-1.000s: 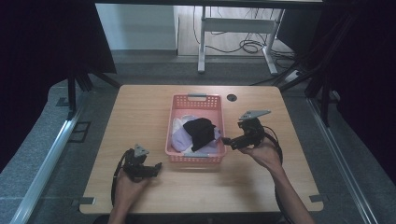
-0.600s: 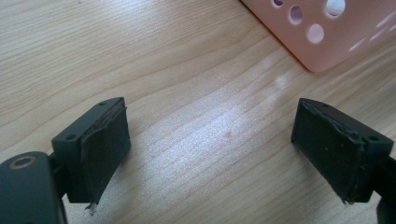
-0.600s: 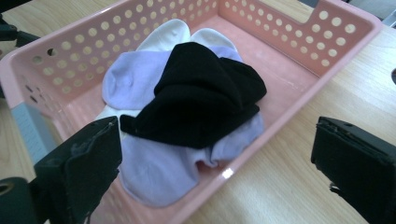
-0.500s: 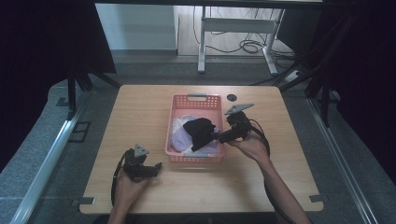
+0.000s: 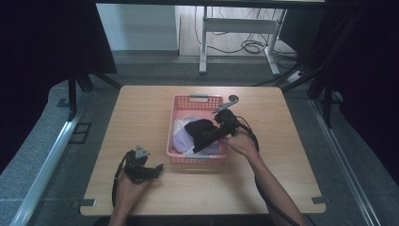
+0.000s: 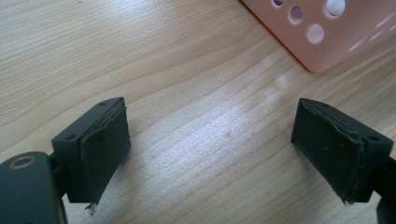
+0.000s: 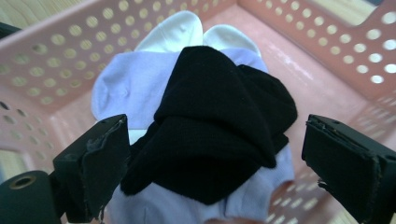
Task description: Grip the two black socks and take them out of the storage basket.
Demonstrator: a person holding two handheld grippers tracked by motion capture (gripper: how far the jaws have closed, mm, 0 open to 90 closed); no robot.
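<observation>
Clearly the black sock (image 7: 219, 126) is soft and light, so take its raised middle fold. The right claw (image 7: 224, 163) has just been closing slightly, nothing pinched yet; the left claw (image 6: 224, 154) stands open over the desk (image 6: 187, 70).

A: Where does the basket (image 5: 197, 101) sit?
B: On the tabletop (image 5: 141, 108), about at its middle, a little toward the far edge.
A: What lies in it?
B: A heap of socks. The dark sock (image 7: 219, 126) lies on top, over the pale socks (image 7: 126, 91), which spread out to its left and beneath it.
A: And the grippers?
B: The right gripper (image 5: 207, 139) reaches into the basket from its right side, its jaws on either side of the dark sock. The left gripper (image 5: 157, 170) rests on the tabletop, near the basket's front left corner.
</observation>
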